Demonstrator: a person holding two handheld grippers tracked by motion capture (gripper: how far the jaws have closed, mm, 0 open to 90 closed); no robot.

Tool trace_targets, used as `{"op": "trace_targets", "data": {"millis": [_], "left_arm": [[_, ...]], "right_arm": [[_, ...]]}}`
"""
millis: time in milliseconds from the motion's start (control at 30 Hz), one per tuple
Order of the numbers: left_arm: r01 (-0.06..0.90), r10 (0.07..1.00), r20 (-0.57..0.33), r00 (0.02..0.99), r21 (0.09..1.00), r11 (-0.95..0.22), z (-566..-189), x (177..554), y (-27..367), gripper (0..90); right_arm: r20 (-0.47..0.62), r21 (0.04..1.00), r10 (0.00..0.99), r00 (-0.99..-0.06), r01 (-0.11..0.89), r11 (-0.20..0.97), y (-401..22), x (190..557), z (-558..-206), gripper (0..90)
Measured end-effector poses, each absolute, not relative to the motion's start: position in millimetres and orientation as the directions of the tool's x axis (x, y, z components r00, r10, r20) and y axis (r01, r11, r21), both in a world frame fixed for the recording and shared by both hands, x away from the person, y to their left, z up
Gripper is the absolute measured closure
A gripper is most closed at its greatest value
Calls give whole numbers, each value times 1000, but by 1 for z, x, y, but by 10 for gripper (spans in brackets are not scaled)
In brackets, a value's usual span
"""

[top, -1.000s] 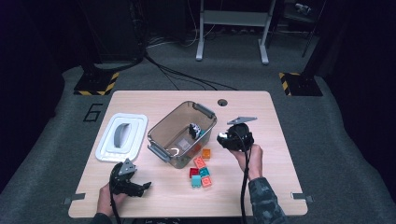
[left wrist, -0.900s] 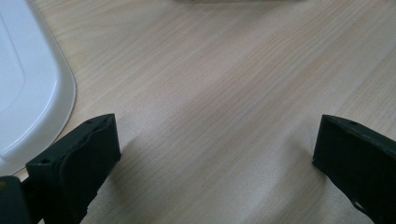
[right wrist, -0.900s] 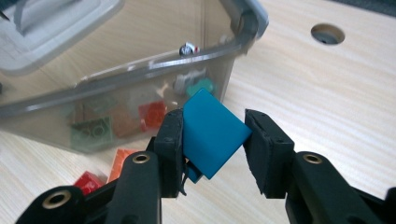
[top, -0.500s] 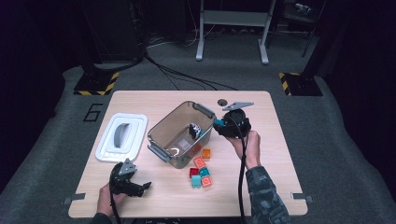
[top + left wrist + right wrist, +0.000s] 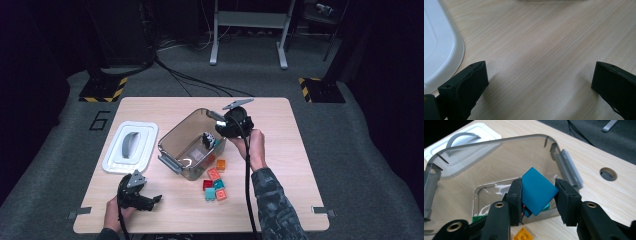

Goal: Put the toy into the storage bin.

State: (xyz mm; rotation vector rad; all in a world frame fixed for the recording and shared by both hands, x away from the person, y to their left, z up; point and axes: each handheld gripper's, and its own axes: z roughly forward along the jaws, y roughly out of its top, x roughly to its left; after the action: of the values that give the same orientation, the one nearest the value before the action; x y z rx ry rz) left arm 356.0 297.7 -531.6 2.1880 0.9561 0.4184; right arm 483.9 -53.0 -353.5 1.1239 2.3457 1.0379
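The right tool (image 5: 537,195) clamps a blue block (image 5: 537,191) (tilted) above the clear bin (image 5: 499,152).

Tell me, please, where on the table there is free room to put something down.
The far-left table corner behind the white lid is bare, also the right side beyond the clear bin. It is crowded by the loose blocks before the bin.

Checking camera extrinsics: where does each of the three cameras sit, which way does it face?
High view: fixed above the person's side, facing forward and down on the light wooden table; both forearms, left gripper and right gripper show.
Left gripper view: low over the tabletop, between its open jaws; white plastic lid at left.
Right gripper view: looks into the clear plastic bin; jaws clamp a teal square block.
Shared: lid, bin and table.
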Motion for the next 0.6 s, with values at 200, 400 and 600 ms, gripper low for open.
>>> {"op": "trace_targets", "data": {"millis": [200,400,600], "left_arm": [[511,738,14,675,713,-480,-532,356,298,4],[511,738,15,675,712,-482,-532,356,298,4],[511,737,14,675,713,-481,-532,356,298,4]], "right_arm": [[13,708,768,-641,548,445,-41,492,-368,594],[8,673,770,-638,573,468,-38,495,-377,594],[13,656,770,-638,587,475,-37,497,-381,593]]}}
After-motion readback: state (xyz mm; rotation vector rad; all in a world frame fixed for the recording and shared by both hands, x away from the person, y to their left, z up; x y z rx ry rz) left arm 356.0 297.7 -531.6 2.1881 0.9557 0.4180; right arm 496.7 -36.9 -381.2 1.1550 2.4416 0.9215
